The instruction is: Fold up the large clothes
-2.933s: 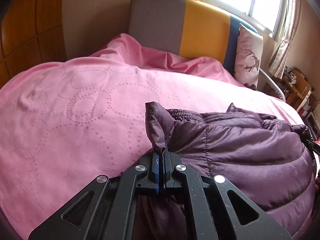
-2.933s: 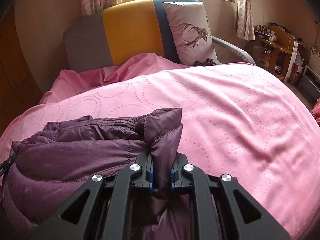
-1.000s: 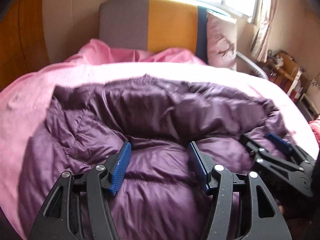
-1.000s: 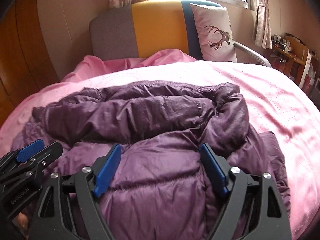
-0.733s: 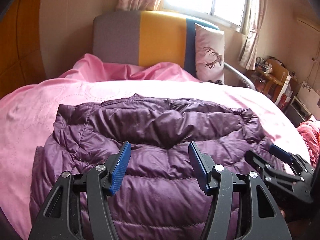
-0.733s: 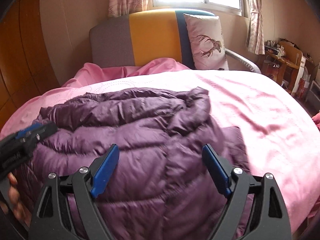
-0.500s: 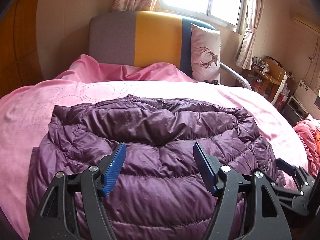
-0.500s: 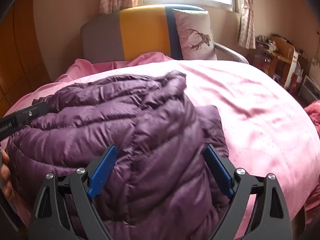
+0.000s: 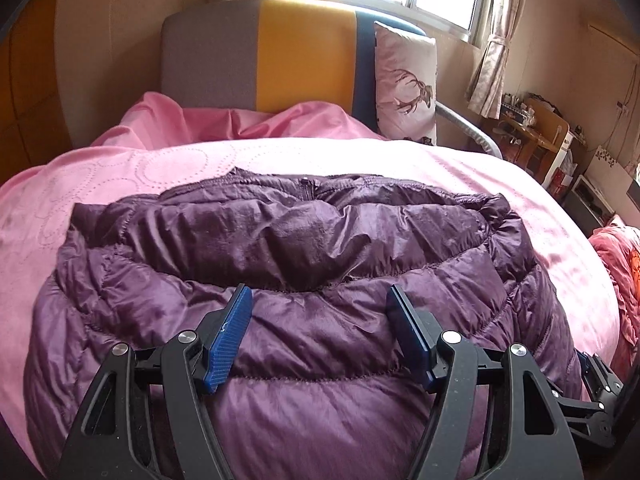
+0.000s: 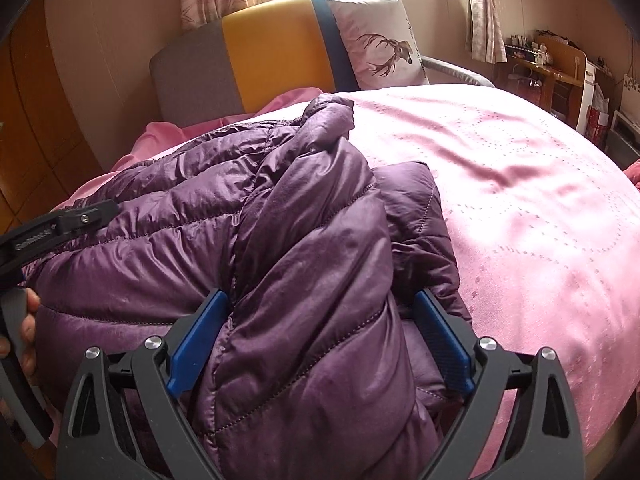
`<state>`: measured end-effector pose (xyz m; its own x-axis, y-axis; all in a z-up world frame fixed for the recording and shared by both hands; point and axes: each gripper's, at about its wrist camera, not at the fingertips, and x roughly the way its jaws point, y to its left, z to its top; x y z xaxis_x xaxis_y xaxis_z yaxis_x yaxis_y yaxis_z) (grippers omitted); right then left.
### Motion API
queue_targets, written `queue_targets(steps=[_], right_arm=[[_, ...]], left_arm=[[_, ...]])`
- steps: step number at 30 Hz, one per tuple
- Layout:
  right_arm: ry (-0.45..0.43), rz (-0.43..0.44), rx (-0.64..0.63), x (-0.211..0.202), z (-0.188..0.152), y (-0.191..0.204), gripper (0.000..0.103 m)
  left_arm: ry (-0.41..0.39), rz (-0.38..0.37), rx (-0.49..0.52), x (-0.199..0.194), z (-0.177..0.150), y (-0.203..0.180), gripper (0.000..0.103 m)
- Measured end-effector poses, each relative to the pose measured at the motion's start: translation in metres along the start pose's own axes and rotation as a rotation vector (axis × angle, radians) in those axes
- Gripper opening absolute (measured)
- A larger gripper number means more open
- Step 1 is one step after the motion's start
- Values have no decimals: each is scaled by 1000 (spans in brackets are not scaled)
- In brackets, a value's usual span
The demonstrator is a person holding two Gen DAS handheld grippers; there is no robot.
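Observation:
A purple quilted down jacket [image 9: 304, 264] lies folded in a thick bundle on the pink bedspread [image 9: 132, 168]; it also shows in the right wrist view [image 10: 280, 216]. My left gripper [image 9: 320, 300] is open, its blue pads wide apart over the jacket's near part. My right gripper [image 10: 320, 300] is open too, its pads either side of a puffy fold at the jacket's right end. The right gripper shows at the lower right of the left wrist view [image 9: 596, 384]. The left gripper shows at the left edge of the right wrist view [image 10: 60, 220].
A grey, yellow and blue headboard [image 9: 280, 52] stands at the far end with a deer-print pillow [image 9: 404, 84]. Bunched pink sheet [image 9: 240, 120] lies below it. A wooden desk with clutter [image 9: 532, 128] and a reddish cloth [image 9: 620, 264] are on the right.
Both grippers were shut on the jacket's corners 2.9 s ago; they have let go and stand open. The jacket now lies folded over, and both grippers have drawn back slightly.

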<state>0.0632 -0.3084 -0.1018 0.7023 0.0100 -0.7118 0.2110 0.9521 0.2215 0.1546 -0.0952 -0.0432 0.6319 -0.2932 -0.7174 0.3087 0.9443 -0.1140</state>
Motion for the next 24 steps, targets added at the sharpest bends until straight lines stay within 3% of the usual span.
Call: queue_targets(steps=[4,8,15,20,24], right_arm=[[6,10,11,3,-1,-2,94],[24,9,14,2,3,-2,95],[9,52,123,-30,13,-28,101],[66,116,281,-30,0,-60,101],[79,172,288,-27,-7,-60,101]], left_arm=[[72,-16,-15,29,-6,4,69],[92,-34,-34,44,-13,10,70],[88,-104,-87,22,-7,25,70],[11,-51,-108,-19,-14,40,71],[-11,21,-87,-38,-27,51,71]])
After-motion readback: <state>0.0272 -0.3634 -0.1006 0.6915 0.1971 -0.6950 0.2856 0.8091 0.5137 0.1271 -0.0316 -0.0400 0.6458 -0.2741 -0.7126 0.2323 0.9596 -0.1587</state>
